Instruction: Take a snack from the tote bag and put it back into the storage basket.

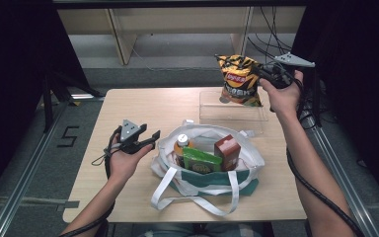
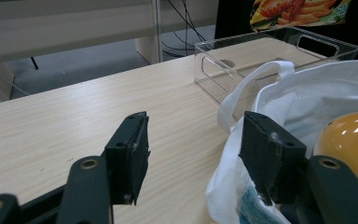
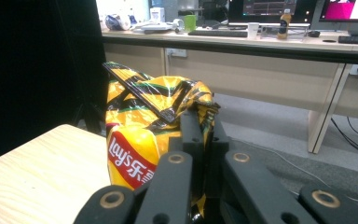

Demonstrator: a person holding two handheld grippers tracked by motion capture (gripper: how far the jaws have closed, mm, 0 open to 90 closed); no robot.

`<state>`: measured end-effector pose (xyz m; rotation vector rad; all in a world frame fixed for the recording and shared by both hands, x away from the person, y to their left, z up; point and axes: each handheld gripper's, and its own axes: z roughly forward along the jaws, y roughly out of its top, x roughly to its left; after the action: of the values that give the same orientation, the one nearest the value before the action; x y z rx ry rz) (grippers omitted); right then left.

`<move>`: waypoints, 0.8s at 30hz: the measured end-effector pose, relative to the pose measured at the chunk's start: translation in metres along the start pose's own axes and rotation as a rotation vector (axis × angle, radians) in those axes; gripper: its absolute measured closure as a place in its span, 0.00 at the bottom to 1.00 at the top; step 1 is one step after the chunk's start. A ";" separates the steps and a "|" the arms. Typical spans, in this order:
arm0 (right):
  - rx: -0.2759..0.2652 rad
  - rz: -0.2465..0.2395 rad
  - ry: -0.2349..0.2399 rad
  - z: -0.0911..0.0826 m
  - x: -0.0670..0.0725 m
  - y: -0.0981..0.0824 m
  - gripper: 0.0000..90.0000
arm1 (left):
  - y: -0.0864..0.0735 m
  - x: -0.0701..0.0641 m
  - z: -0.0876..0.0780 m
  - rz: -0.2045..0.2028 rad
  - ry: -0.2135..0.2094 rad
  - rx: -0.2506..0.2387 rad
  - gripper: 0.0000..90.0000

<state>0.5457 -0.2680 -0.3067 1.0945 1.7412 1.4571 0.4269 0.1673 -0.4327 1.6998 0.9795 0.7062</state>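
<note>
Chip bag (image 3: 140,140) bottom behind jaws

claw (image 3: 204,135) clamped on chip bag (image 3: 140,140), table corner (image 3: 32,172)

An office turned recording lab — beyond the pale wooden table (image 1: 143,106), the right gripper view shows a long desk (image 3: 242,42) carrying lit monitors (image 3: 272,9), a keyboard (image 3: 219,33), cups and a bottle (image 3: 285,23). Grey carpet (image 1: 177,49), loose cables (image 1: 271,29), black curtains (image 1: 10,74) and metal floor rails (image 1: 29,168) ring the table — a staged workstation.
</note>
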 end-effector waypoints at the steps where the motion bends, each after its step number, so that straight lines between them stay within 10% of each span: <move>1: 0.001 0.004 0.000 0.000 0.000 0.000 1.00 | 0.000 0.000 0.000 0.000 0.000 0.000 0.46; 24: 0.017 0.001 0.001 0.010 -0.005 -0.005 1.00 | 0.001 0.000 -0.001 -0.005 0.001 -0.002 0.46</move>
<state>0.5559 -0.2681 -0.3141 1.1045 1.7569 1.4458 0.4261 0.1673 -0.4319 1.6945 0.9830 0.7041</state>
